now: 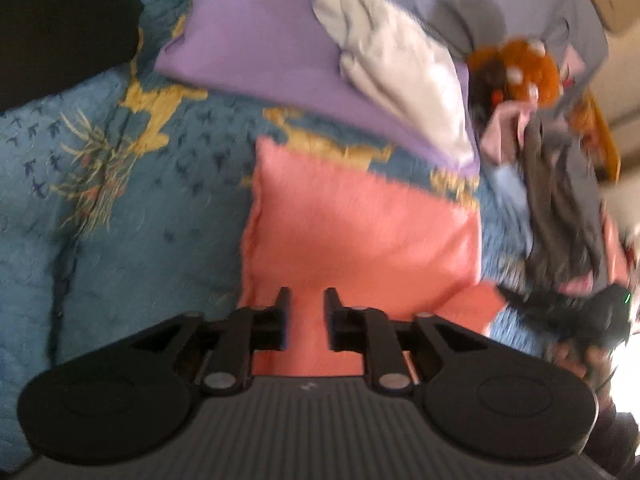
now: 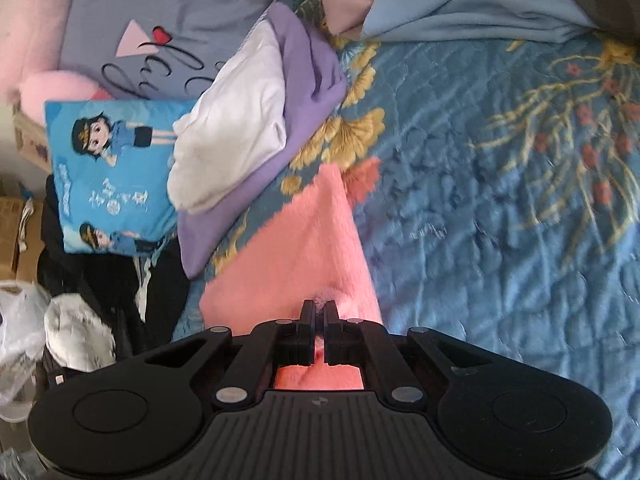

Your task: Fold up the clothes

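My left fingers [image 1: 284,300] are spread a bit, holding nothing, just hovering over the pink cloth [image 1: 360,232]. Right gripper [image 2: 319,308] is pinched tight on that cloth's edge, lifting it into a ridge off the blue quilt [image 2: 500,208]. Purple shirt [image 2: 308,80] and white one [image 2: 236,120] sit stacked toward the quilt's far left edge.
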